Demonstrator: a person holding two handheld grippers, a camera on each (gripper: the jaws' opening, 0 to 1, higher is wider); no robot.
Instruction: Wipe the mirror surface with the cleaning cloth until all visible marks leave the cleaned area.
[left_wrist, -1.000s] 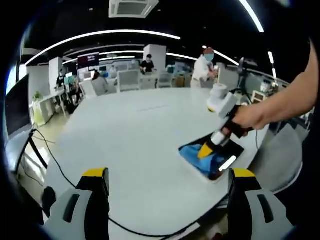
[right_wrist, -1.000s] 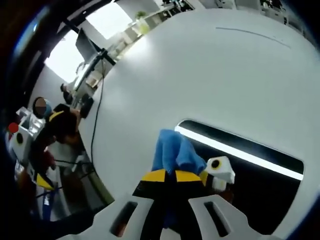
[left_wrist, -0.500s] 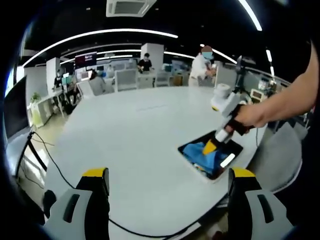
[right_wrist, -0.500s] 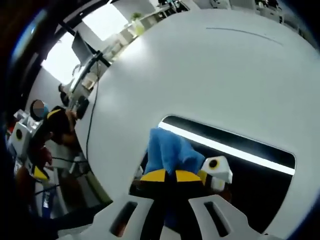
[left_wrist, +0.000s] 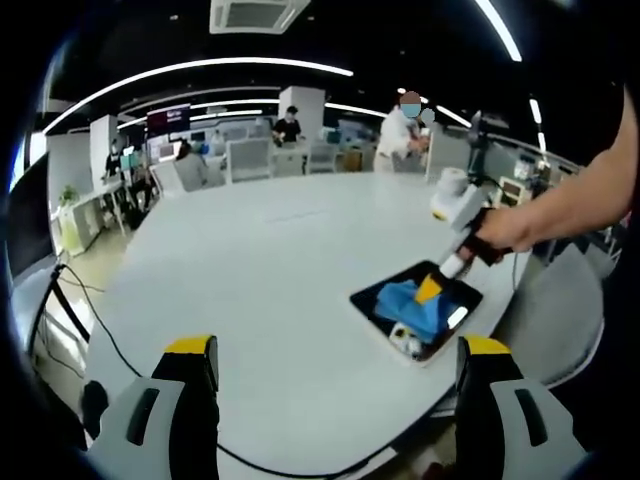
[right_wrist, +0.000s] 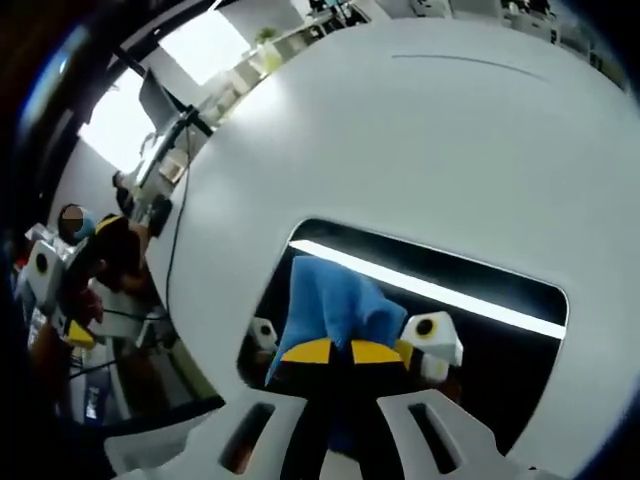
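White table (left_wrist: 250, 270), mirror (right_wrist: 500, 360): right gripper (right_wrist: 332, 352) (pinching blue cloth (right_wrist: 325, 300)) apparently farther along; left gripper (left_wrist: 335, 350) wide.

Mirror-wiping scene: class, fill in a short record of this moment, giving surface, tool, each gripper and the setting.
Surface: dark mirror lying flat on a white table, near its edge
Tool: blue cloth, bunched, resting on the mirror
Right gripper: shut on the cloth, pressing it to the glass; a hand holds it
Left gripper: open, holding nothing, above the table
Reflection: a bright light strip shows in the mirror
Setting: open office, people at desks behind
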